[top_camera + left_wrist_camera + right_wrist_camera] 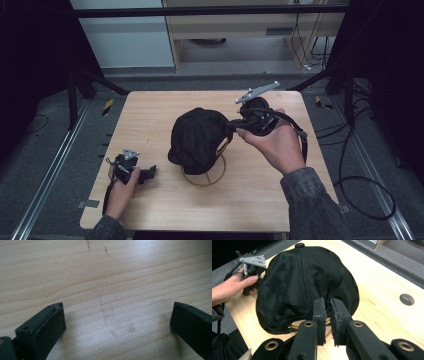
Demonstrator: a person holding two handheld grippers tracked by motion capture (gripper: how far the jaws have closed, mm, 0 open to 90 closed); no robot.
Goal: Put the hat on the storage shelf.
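A black cap [197, 137] sits on a gold wire stand [205, 181] in the middle of the wooden table [270, 200]. My right gripper [232, 125] reaches in from the right and meets the cap's rim. In the right gripper view the cap [307, 277] bulges ahead, the stand [295, 327] peeks out below it, and my right gripper [327, 303] is shut, pinching the cap's lower edge. My left gripper [150, 173] rests on the table at the front left, apart from the cap. Bare wood lies between the open jaws of the left gripper [118, 305].
A round metal insert [406, 299] is set in the tabletop beyond the cap. Cables [362, 187] loop on the floor to the right of the table. Dark frame bars [80, 95] stand at the back corners. The person's left hand [232, 287] holds the other gripper at the table's edge.
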